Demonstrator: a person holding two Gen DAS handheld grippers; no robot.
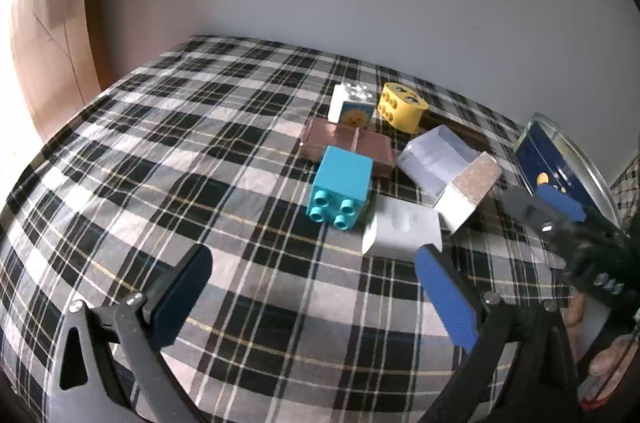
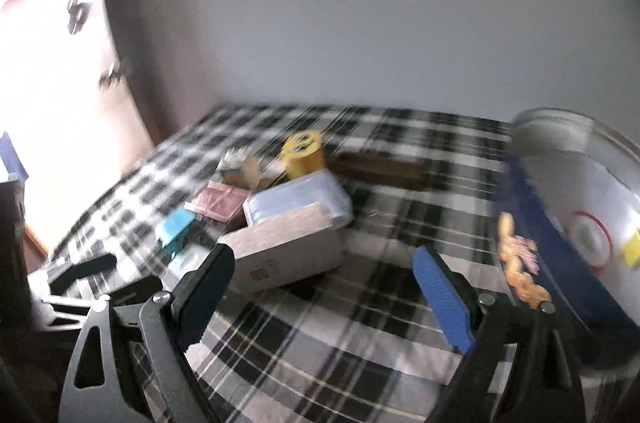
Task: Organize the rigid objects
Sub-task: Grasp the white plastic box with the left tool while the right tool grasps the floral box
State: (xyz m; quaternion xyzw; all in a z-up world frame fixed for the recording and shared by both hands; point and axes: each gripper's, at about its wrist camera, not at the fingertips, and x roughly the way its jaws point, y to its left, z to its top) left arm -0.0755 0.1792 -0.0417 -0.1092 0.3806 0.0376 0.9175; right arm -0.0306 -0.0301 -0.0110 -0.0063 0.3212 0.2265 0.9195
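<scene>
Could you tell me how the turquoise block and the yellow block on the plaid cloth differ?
The turquoise block is square-edged; the yellow block has a rounded side. The turquoise block lies nearer the camera, against the brown case; the yellow block sits farther back, beside the white block. The turquoise block is plain, while the yellow block shows dark markings on one face. Both are studded toy bricks tipped so their studs face sideways.

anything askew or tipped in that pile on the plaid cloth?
Yes. The turquoise block lies on its side, studs facing the camera, and the yellow block is tilted too. The small boxes sit at mixed angles, some touching. No spill or damage visible.
</scene>
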